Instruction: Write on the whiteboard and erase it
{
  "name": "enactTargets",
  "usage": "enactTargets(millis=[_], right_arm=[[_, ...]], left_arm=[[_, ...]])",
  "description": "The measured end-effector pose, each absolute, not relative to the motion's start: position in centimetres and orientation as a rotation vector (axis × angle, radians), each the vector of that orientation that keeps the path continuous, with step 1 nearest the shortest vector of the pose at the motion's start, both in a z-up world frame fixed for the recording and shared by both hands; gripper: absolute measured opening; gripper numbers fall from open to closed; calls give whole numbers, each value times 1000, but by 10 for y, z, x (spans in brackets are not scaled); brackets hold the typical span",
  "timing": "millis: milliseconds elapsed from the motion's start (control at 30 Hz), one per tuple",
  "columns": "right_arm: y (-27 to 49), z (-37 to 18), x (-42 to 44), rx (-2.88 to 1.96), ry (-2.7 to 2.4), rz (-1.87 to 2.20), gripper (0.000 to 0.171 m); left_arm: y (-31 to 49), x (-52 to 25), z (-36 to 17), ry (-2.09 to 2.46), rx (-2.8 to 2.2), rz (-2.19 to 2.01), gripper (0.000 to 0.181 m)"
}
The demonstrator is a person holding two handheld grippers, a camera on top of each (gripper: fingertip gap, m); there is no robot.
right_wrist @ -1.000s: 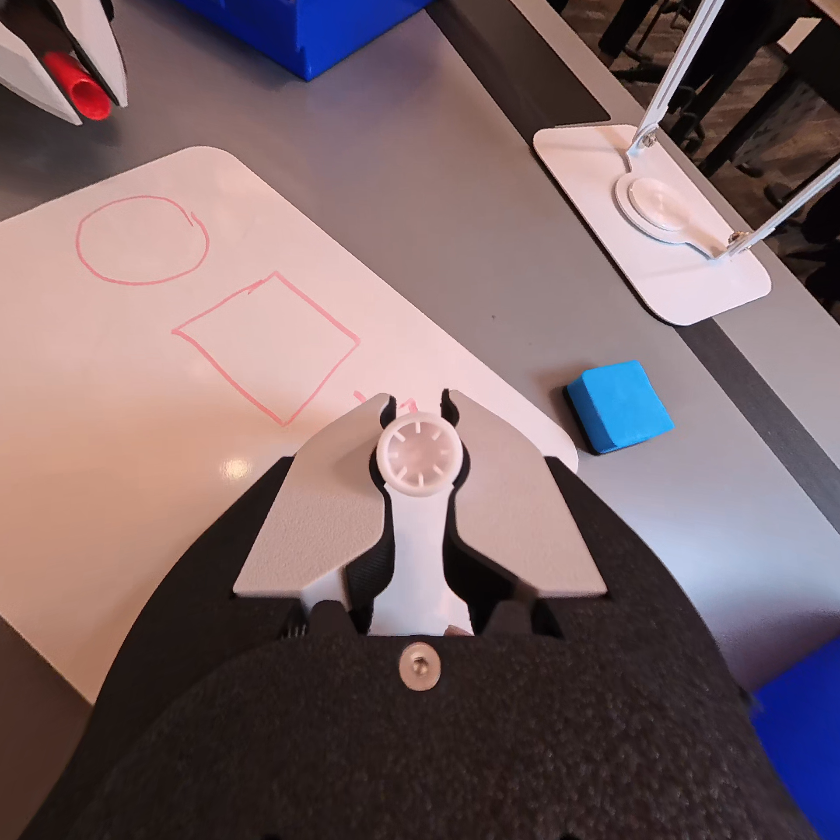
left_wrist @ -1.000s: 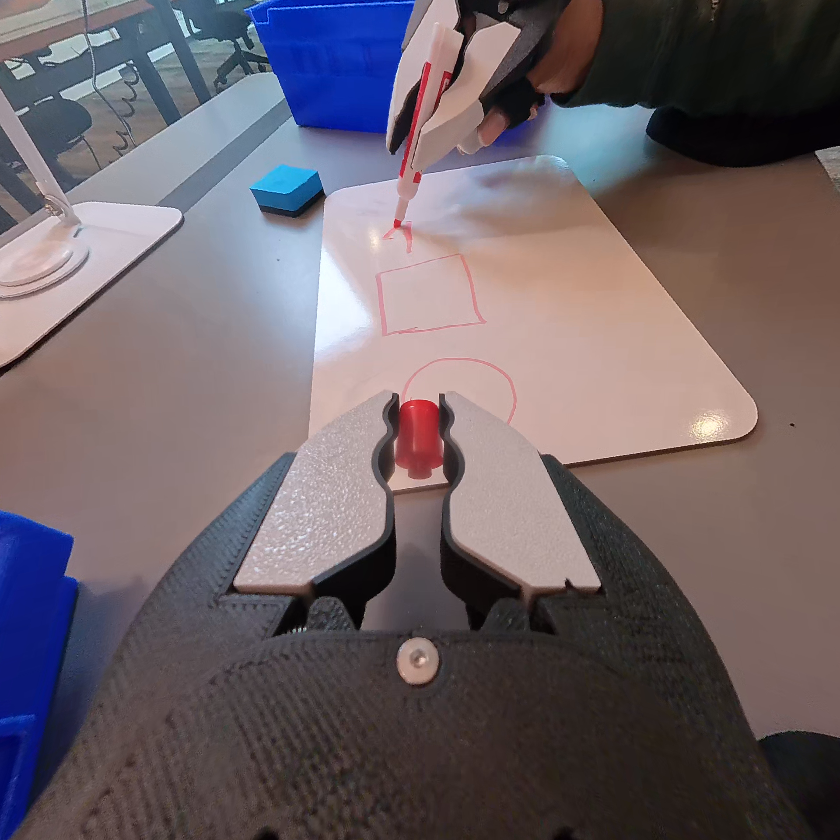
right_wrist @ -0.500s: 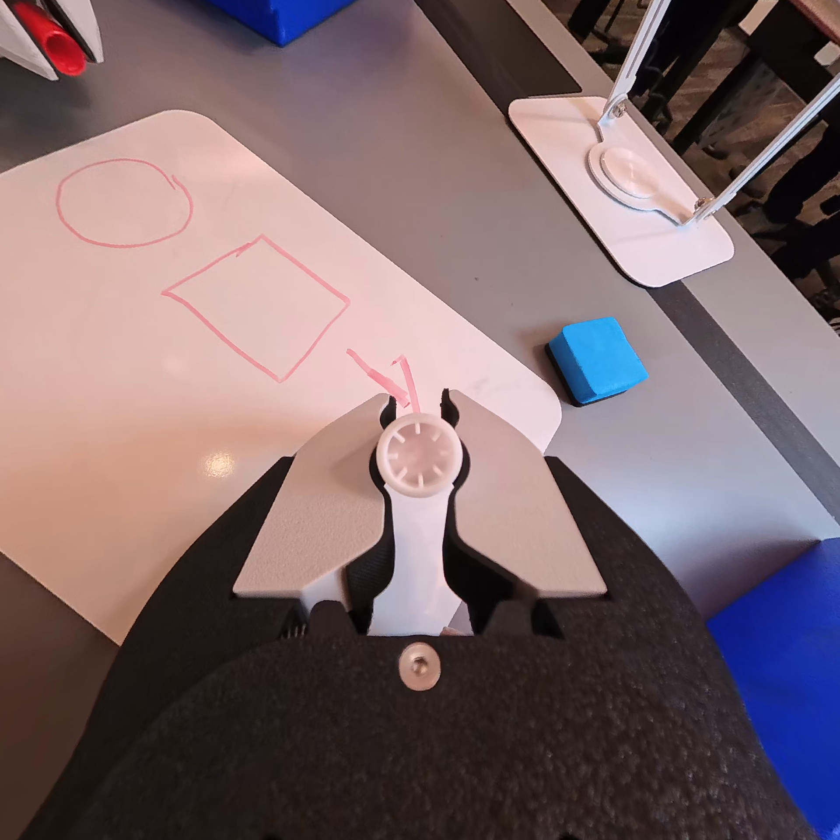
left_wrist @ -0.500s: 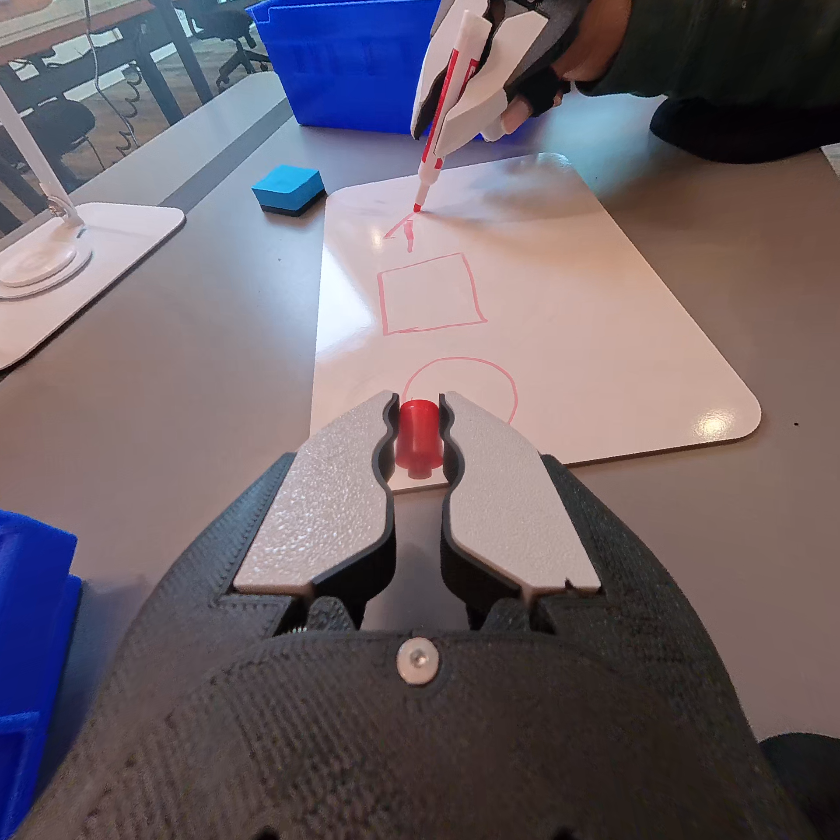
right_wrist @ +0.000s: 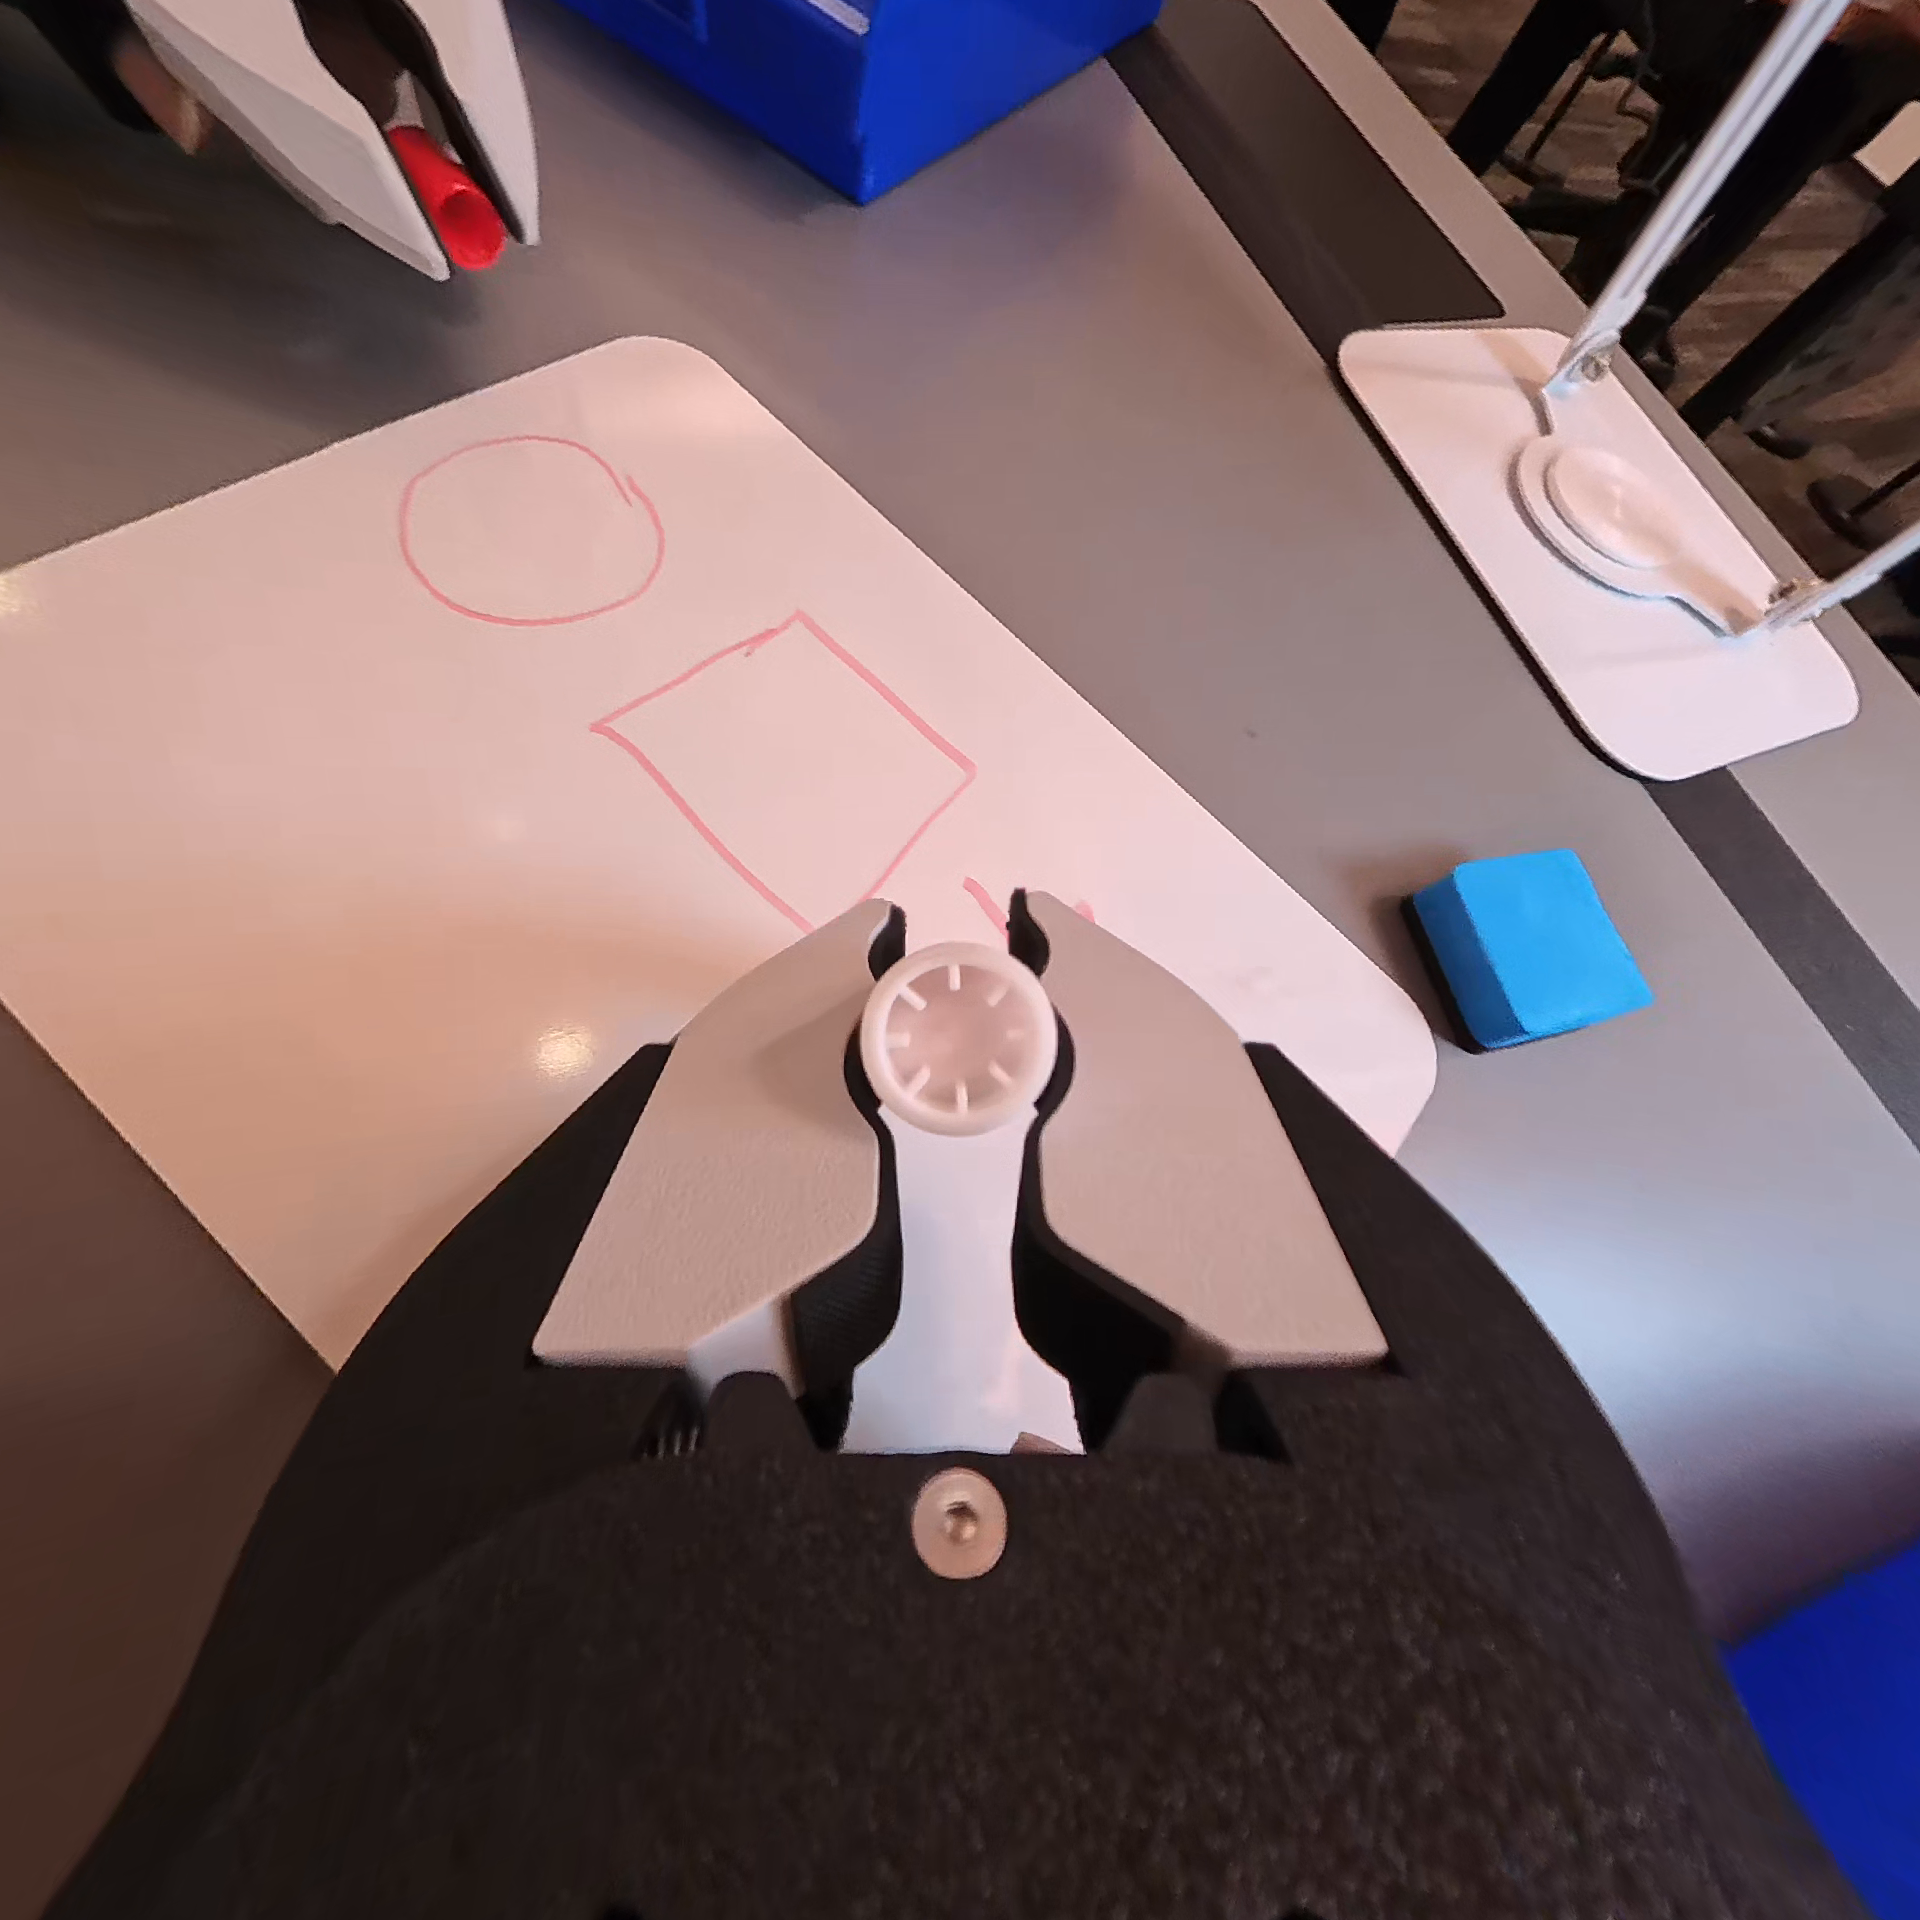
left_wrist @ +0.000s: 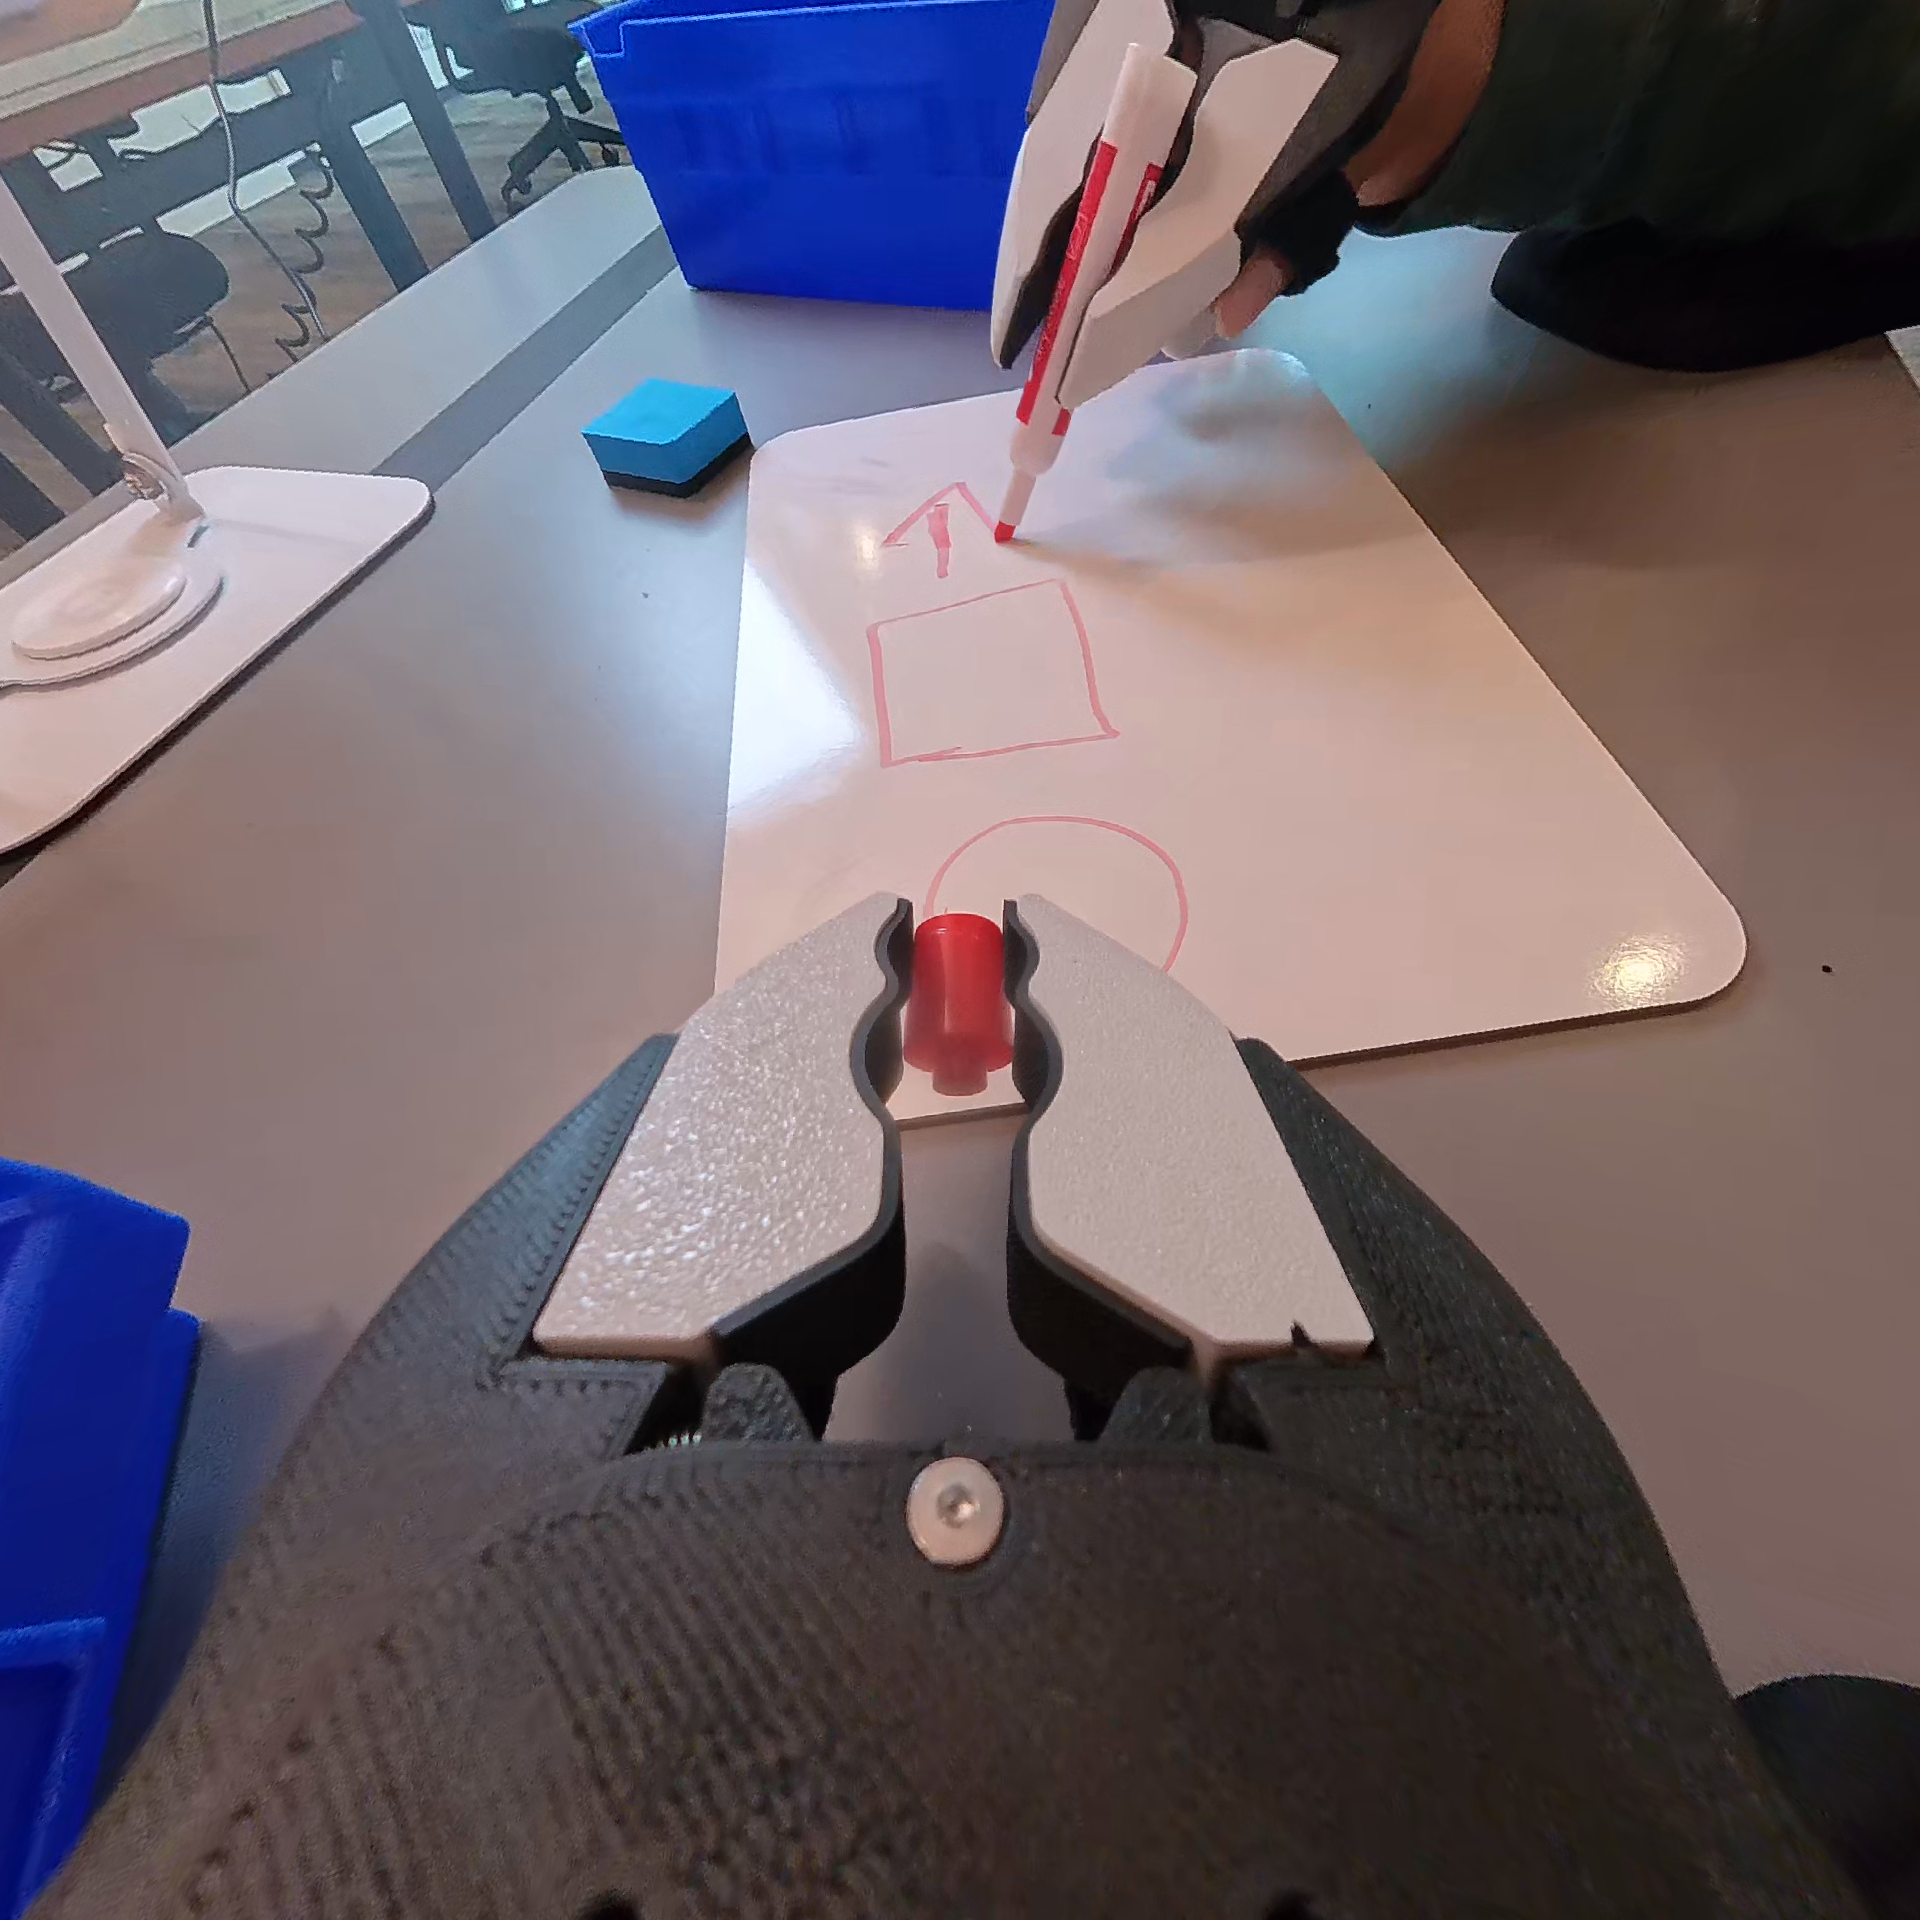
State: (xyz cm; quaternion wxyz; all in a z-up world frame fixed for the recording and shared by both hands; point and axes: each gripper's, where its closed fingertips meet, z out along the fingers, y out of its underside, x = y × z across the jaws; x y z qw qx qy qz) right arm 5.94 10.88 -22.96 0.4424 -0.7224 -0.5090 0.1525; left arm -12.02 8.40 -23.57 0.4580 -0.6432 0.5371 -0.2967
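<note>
A white whiteboard (left_wrist: pixel 1299 748) lies flat on the grey table, also in the right wrist view (right_wrist: pixel 260 831). It bears a red circle (left_wrist: pixel 1055 883), a red square (left_wrist: pixel 987 670) and part of a red triangle (left_wrist: pixel 940 514). My right gripper (right_wrist: pixel 956 920) is shut on a red-and-white marker (right_wrist: pixel 953 1049); in the left wrist view the marker (left_wrist: pixel 1070 281) stands tip-down on the board by the triangle. My left gripper (left_wrist: pixel 958 909) is shut on the red marker cap (left_wrist: pixel 956 992), held over the board's near edge. A blue eraser (left_wrist: pixel 665 431) sits left of the board, also in the right wrist view (right_wrist: pixel 1527 940).
A blue bin (left_wrist: pixel 831 145) stands behind the board. A white lamp base (left_wrist: pixel 156 613) is at the left, also in the right wrist view (right_wrist: pixel 1600 551). Another blue bin (left_wrist: pixel 73 1455) is at my near left. A person's dark sleeve (left_wrist: pixel 1662 156) is at the far right. Tip to tip, the grippers are about 20 centimetres apart. The left gripper is farther from the blue eraser (left_wrist: pixel 665 431), some 30 centimetres, than the right, some 15 centimetres. It turns up in the right wrist view (right_wrist: pixel 1483 883) as well.
The marker has drawn up to the triangle's peak and down its right side. The right gripper moved right and nearer with it. The left gripper has stayed put with the cap.
</note>
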Motion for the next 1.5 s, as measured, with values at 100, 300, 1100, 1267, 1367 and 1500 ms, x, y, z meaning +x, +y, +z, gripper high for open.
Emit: enactTargets(millis=[100, 300, 1100, 1267, 1367, 1500], right_arm=[[111, -224, 62, -1773, -1250, 355, 21], [140, -210, 103, -1826, -1088, 269, 20], [165, -216, 127, -1813, -1061, 340, 20], [162, -222, 122, -1823, -1084, 361, 20], [163, -224, 120, -1825, -1089, 366, 20], [162, -222, 118, -1819, -1088, 374, 20]], left_arm=[[84, -120, -236, 1324, -1584, -730, 16], [83, -120, -236, 1330, -1584, -726, 16], [82, -122, -237, 1333, -1588, -725, 16], [81, -122, -236, 1333, -1587, -727, 16], [81, -122, -236, 1334, -1585, -725, 16], [81, -122, -236, 1336, -1584, -726, 16]])
